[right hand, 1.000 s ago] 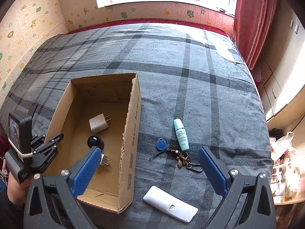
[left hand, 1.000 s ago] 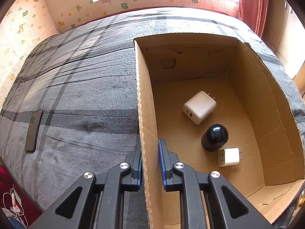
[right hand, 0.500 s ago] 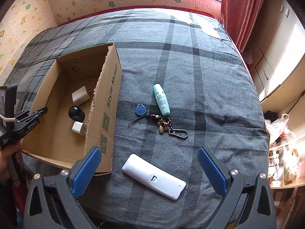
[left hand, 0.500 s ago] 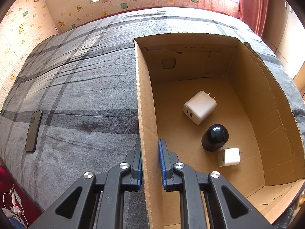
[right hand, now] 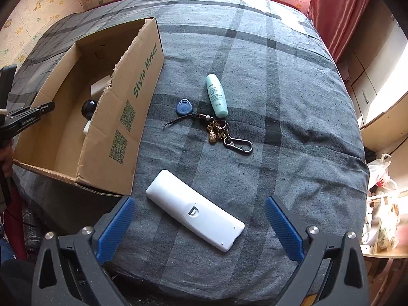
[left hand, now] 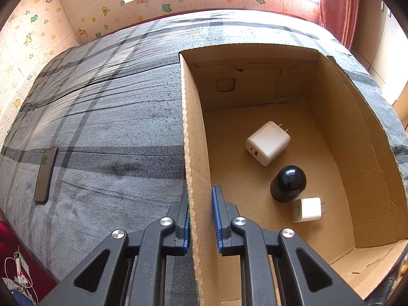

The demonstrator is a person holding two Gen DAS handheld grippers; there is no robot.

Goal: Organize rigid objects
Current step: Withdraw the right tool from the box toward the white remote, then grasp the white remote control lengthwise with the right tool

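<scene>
My left gripper [left hand: 200,219] is shut on the left wall of the cardboard box [left hand: 195,137], one finger on each side. Inside the box lie a large white charger [left hand: 267,142], a black round object [left hand: 288,183] and a small white charger [left hand: 307,209]. My right gripper [right hand: 200,223] is open and empty, its fingers either side of a white remote [right hand: 195,213] lying face down on the bed. Beyond it lie a key bunch with a blue tag [right hand: 211,125] and a mint green bottle [right hand: 216,95]. The box [right hand: 127,107] stands to the left.
A black phone [left hand: 46,174] lies on the grey plaid bedspread [left hand: 114,117] left of the box. A red curtain [right hand: 336,12] and cabinets [right hand: 374,76] stand right of the bed. The bed's front edge is just under my right gripper.
My right gripper has moved right and down toward the remote, which now lies between its open fingers. My left gripper has stayed clamped on the box wall.
</scene>
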